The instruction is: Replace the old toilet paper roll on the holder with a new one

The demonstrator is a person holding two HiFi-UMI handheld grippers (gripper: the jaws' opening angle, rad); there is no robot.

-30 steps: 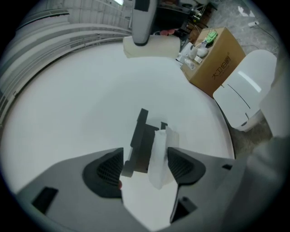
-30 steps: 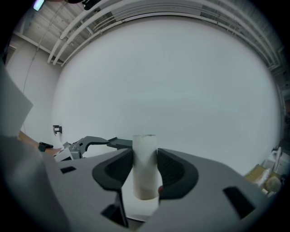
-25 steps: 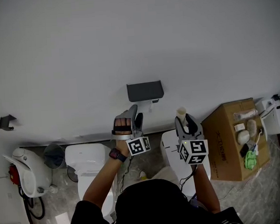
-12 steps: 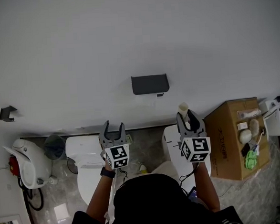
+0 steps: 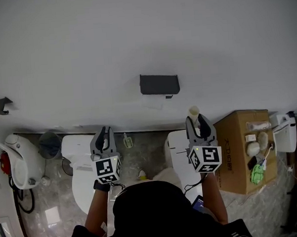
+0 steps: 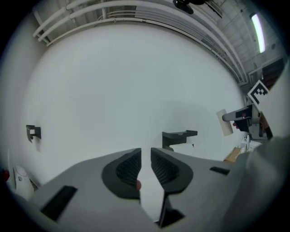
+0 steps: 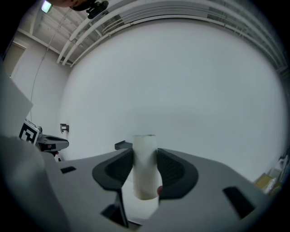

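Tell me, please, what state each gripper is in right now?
Left gripper: empty; its jaws have just been closing, with a narrow gap left.
Right gripper: shut on the cardboard tube.

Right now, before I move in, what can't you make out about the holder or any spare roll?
- The holder: the head view sees only its dark cover from above; any paper underneath is hidden.
- Right gripper view: the cardboard tube in the right gripper hides most of the holder.
- Left gripper view: holder too small to judge.
- The cardboard box: things on top too small to name.
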